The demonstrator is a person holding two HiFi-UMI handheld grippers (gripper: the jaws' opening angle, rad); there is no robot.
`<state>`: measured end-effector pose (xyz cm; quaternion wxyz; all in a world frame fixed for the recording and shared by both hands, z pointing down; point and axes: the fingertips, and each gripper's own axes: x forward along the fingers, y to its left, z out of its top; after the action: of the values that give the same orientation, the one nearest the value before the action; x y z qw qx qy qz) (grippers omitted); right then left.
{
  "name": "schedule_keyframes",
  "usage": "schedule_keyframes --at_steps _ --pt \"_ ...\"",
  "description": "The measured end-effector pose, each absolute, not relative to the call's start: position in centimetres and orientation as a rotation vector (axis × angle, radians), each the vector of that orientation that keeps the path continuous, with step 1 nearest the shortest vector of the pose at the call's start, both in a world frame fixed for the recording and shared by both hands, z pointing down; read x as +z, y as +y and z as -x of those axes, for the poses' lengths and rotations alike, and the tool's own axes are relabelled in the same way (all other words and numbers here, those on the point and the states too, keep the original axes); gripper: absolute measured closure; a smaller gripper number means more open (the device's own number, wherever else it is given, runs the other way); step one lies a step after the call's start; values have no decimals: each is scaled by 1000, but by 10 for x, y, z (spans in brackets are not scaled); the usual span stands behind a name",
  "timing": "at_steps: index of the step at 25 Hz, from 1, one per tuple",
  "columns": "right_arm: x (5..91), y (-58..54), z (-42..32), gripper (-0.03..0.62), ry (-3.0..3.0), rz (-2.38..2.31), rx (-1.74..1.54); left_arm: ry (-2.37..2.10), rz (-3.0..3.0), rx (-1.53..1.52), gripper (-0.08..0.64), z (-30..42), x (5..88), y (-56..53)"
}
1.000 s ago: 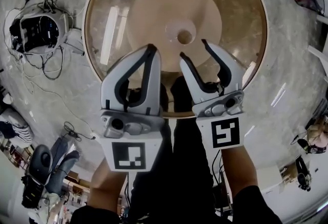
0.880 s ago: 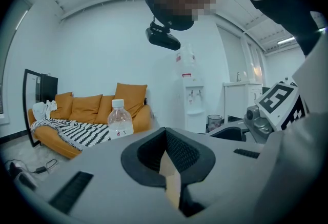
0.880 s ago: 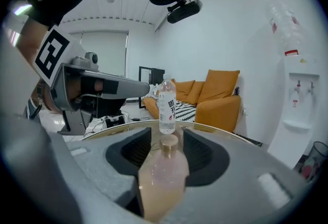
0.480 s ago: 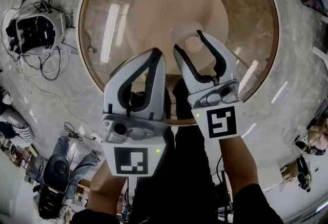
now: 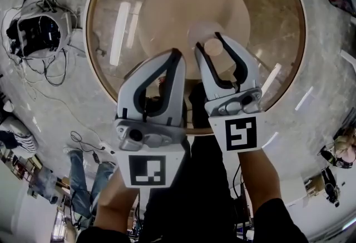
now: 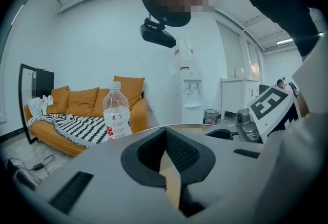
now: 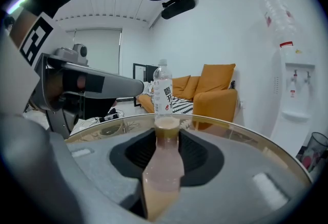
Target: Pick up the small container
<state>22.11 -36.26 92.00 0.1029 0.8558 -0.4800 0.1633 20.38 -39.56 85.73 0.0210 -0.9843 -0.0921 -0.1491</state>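
Jaws of the right gripper are closing around the small container, which stands upright between them on the round glass table; the left gripper hovers just beside, clenched and empty

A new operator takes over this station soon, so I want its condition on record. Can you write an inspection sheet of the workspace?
Surface: round glass table, tan pedestal showing through.
Job's things: small container upright on the table, between the right tongs.
Clutter: water bottle standing near the table's far left edge.
Grippers: left tongs shut, empty; right tongs closing, pad contact with the container unclear.
Cables: black cables tangled on the floor around a black device.
Surroundings: orange sofa, water dispenser.
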Motion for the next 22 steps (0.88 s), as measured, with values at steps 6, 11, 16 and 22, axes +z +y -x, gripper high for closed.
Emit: schedule_keyframes --at_steps 6,11,16,22 --pt "898 -364 -221 460 -1406 -2548 489 -265 3043 -465 554 -201 839 -401" --pt "855 -365 -222 462 -1434 -2540 485 -267 3046 -460 554 -204 799 -401" --pt "794 -357 -235 462 -1403 -2552 454 -275 3045 -431 554 -211 744 -395" --pt "737 -361 -244 460 -1381 -2578 414 -277 3052 -404 554 -213 696 -402"
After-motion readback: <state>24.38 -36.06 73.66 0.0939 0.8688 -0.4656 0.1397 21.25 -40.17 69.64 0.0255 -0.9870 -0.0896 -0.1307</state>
